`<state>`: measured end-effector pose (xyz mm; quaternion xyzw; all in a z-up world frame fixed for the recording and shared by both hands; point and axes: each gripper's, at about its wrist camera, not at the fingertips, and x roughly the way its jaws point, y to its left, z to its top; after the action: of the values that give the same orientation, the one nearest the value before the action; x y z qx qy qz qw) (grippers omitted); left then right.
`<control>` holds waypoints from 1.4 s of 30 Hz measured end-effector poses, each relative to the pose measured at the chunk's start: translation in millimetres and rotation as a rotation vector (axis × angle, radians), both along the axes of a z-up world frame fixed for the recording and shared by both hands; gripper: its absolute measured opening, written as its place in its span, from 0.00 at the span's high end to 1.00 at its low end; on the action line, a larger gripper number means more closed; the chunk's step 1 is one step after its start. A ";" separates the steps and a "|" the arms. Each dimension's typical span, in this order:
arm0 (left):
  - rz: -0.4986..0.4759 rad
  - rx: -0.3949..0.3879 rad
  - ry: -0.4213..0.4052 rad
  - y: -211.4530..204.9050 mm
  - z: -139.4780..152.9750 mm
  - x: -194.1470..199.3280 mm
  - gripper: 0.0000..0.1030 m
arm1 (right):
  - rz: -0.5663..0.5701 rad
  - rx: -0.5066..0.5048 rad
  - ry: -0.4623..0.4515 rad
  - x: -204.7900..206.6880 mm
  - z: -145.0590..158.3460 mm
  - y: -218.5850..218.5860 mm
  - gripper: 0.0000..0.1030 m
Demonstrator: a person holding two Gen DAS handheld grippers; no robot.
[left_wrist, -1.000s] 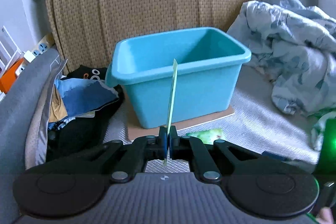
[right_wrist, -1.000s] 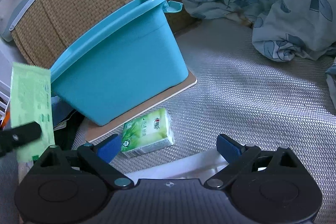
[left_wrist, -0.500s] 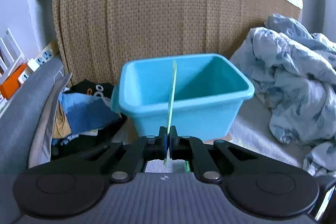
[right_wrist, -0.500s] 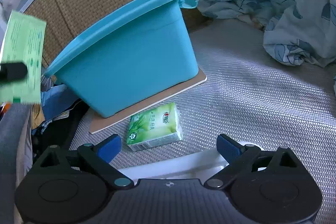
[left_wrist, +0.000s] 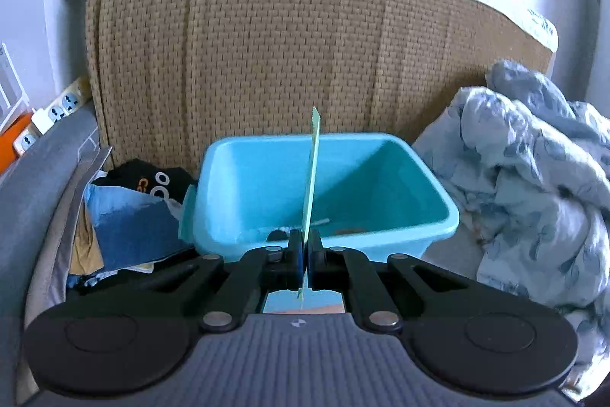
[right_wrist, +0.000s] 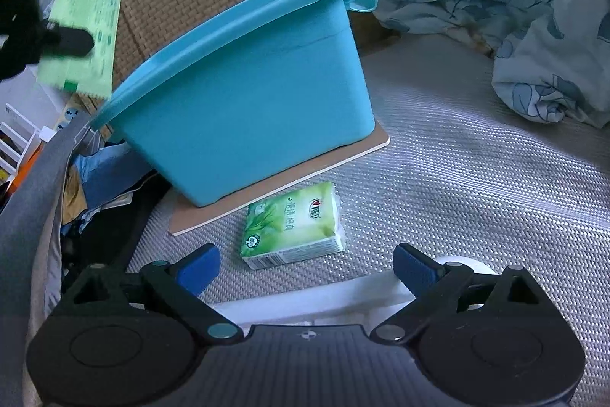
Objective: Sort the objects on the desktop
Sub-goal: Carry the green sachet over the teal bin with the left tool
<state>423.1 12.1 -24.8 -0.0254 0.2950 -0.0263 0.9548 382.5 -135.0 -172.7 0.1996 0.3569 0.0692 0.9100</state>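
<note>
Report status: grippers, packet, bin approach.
Left gripper shut on green packet, edge-on above teal bin. Right gripper open, empty, tissue pack ahead of it. Nothing blocking bin mouth.

Both wrist cams near, facing – prob. – bin [left_wrist: 320, 185].

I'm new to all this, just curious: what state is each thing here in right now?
left claw: shut on the green packet.
green packet: held on edge, up near the bin's rim.
right claw: open, empty.
blue bin: upright on a thin board.
tissue pack: lying flat by the board.
</note>
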 end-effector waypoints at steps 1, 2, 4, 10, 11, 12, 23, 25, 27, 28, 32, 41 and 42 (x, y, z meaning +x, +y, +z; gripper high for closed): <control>0.004 -0.009 -0.002 1.5 1.3 2.9 0.97 | 0.003 -0.002 -0.001 0.2 0.0 1.1 0.03; 0.008 -0.014 -0.005 2.8 2.4 6.0 0.97 | 0.005 -0.005 -0.002 0.2 -0.1 2.1 0.03; 0.015 -0.024 -0.011 5.4 4.8 12.1 0.97 | 0.010 -0.009 -0.004 0.2 -0.3 4.1 0.03; 0.049 -0.082 -0.011 18.1 10.2 36.4 0.97 | 0.027 -0.026 -0.012 -0.4 -1.4 8.4 0.03; 0.050 -0.082 -0.008 18.4 9.9 39.9 0.97 | 0.029 -0.028 -0.013 -0.2 -1.6 8.8 0.03; 0.051 -0.083 -0.004 18.3 9.1 43.2 0.97 | 0.030 -0.029 -0.013 -0.1 -1.7 9.2 0.03; 0.069 -0.117 0.041 21.2 -5.8 66.2 0.97 | 0.044 -0.051 -0.024 -0.5 -3.7 13.9 0.03; 0.076 -0.125 0.049 21.9 -7.5 68.7 0.97 | 0.046 -0.053 -0.025 -0.4 -3.8 14.4 0.03; 0.072 -0.125 0.053 20.8 -8.5 69.9 0.97 | 0.048 -0.054 -0.026 -0.2 -4.0 14.9 0.03; 0.069 -0.124 0.054 20.0 -9.0 70.4 0.97 | 0.048 -0.055 -0.027 -0.1 -4.0 15.2 0.03; 0.069 -0.118 0.059 18.5 -10.6 75.3 0.97 | 0.053 -0.057 -0.029 0.4 -4.7 16.4 0.03; 0.076 -0.136 0.087 18.8 -21.7 86.1 0.97 | 0.060 -0.062 -0.029 2.2 -5.4 18.9 0.03; 0.075 -0.135 0.088 18.5 -22.6 86.4 0.97 | 0.060 -0.064 -0.030 2.2 -5.6 19.1 0.03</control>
<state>509.5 30.5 -47.4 -0.1018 0.3332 -0.0093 0.9373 384.7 -115.9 -178.3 0.1585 0.3511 0.0882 0.9186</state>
